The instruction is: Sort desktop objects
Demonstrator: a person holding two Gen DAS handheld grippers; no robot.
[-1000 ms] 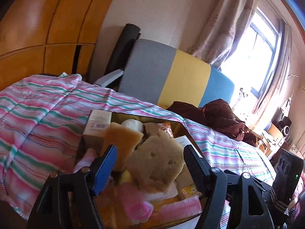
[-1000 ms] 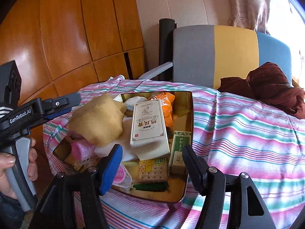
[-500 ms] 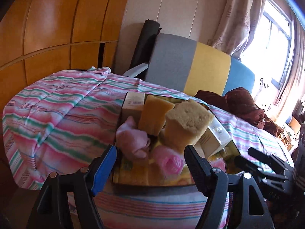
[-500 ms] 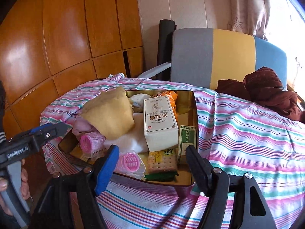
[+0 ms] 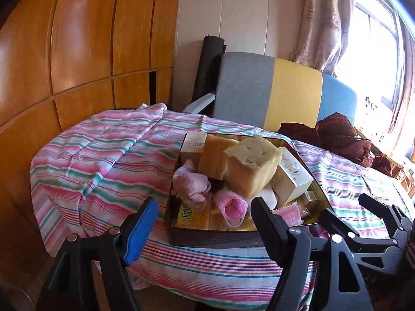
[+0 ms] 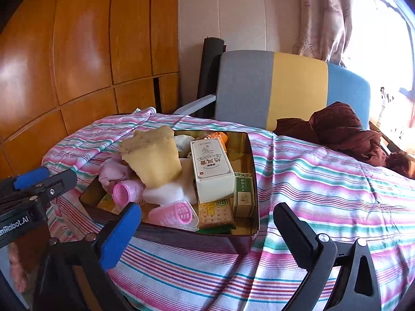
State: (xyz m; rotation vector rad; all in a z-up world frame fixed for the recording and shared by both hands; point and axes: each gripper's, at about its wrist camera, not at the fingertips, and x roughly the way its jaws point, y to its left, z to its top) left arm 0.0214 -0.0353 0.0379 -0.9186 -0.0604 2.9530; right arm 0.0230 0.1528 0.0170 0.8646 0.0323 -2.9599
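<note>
Both grippers gape wide, holding nothing, short of the tin tray (image 6: 249,153) on the striped cloth (image 6: 324,181). Nearest the right gripper (image 6: 205,229) lies a pink hair roller (image 6: 173,215), long axis left-right; left gripper (image 5: 205,219) faces another roller (image 5: 232,208).

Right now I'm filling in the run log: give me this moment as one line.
left gripper: open, empty | right gripper: open, empty | tray: full, on striped cloth | sponge: atop pile

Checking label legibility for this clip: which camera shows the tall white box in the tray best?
Right wrist view: the white box shows its printed top face unobstructed. In the left wrist view, the box is partly hidden behind the sponge.
</note>
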